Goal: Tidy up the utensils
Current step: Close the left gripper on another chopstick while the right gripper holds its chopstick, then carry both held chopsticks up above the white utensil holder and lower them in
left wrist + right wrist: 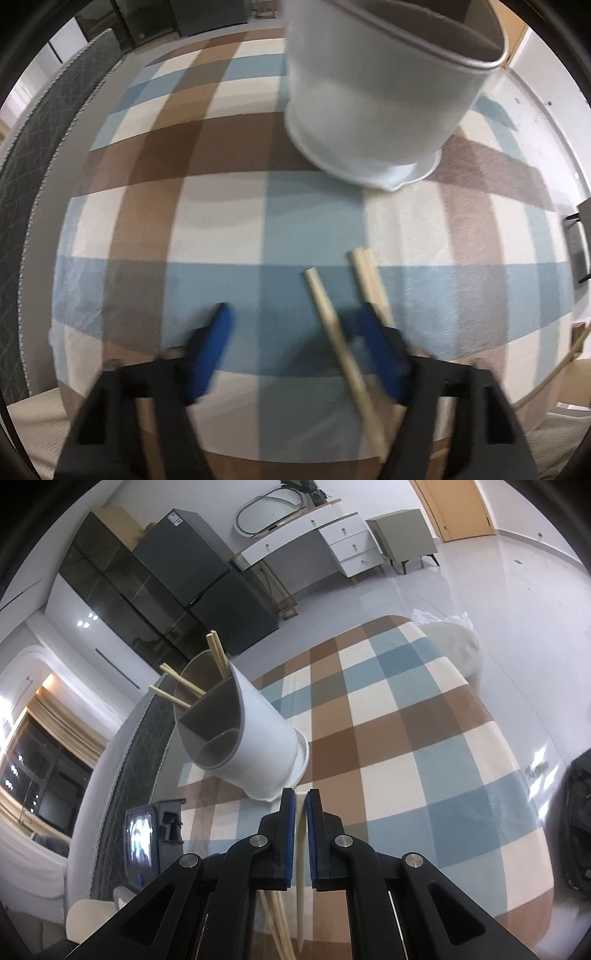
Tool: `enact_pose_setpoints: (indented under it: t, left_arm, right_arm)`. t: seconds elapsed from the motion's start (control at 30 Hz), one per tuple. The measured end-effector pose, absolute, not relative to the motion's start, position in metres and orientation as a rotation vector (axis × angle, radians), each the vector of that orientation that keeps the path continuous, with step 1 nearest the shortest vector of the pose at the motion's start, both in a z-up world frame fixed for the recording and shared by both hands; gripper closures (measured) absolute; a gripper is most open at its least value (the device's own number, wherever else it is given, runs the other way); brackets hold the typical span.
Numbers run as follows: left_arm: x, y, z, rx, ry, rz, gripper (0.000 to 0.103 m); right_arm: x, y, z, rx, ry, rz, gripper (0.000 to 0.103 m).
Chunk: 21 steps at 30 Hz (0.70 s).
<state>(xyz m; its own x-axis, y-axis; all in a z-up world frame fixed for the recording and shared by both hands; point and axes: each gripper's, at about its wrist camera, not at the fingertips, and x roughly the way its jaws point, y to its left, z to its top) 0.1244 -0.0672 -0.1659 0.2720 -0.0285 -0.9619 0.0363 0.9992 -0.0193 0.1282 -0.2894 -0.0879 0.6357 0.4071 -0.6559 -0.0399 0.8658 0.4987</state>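
Observation:
A white utensil holder (380, 92) with a grey divided inside stands on the checked tablecloth (229, 221). In the right wrist view the holder (255, 734) has several wooden chopsticks (218, 657) sticking out of its far compartment. My left gripper (295, 321) is open just above the cloth, with loose wooden chopsticks (332, 332) lying between its blue pads and under the right one. My right gripper (301, 801) is shut on a pale cream utensil handle (301, 849) and holds it above the table near the holder's base. More chopsticks (275, 919) lie below it.
A dark patterned chair back (40, 177) stands at the table's left edge. A small black device with a screen (147, 838) sits at the left. The room behind holds a dark cabinet (166, 583), a white dresser (314, 542) and a grey floor (498, 590).

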Motion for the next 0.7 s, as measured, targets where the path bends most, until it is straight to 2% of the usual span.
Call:
enact_pose_setpoints:
  t: [0.03, 0.07, 0.1, 0.3, 0.7]
  left_arm:
    - [0.125, -0.072, -0.164, 0.011, 1.295, -0.055, 0.073]
    - [0.127, -0.075, -0.163, 0.019, 1.294, -0.065, 0.082]
    - [0.128, -0.080, -0.162, 0.026, 1.297, -0.080, 0.098]
    - [0.136, -0.080, -0.157, -0.002, 1.269, -0.096, 0.102]
    - [0.095, -0.046, -0.064, -0.134, 0.871, -0.224, 0.102]
  right_arm:
    - [0.129, -0.289, -0.088, 0.470, 0.850, 0.268, 0.097]
    - [0.129, -0.288, -0.088, 0.469, 0.850, 0.269, 0.097]
    - [0.129, -0.288, -0.087, 0.466, 0.850, 0.270, 0.097]
    - [0.125, -0.285, -0.086, 0.449, 0.844, 0.269, 0.097]
    - [0.095, -0.252, -0.061, 0.282, 0.717, 0.305, 0.098]
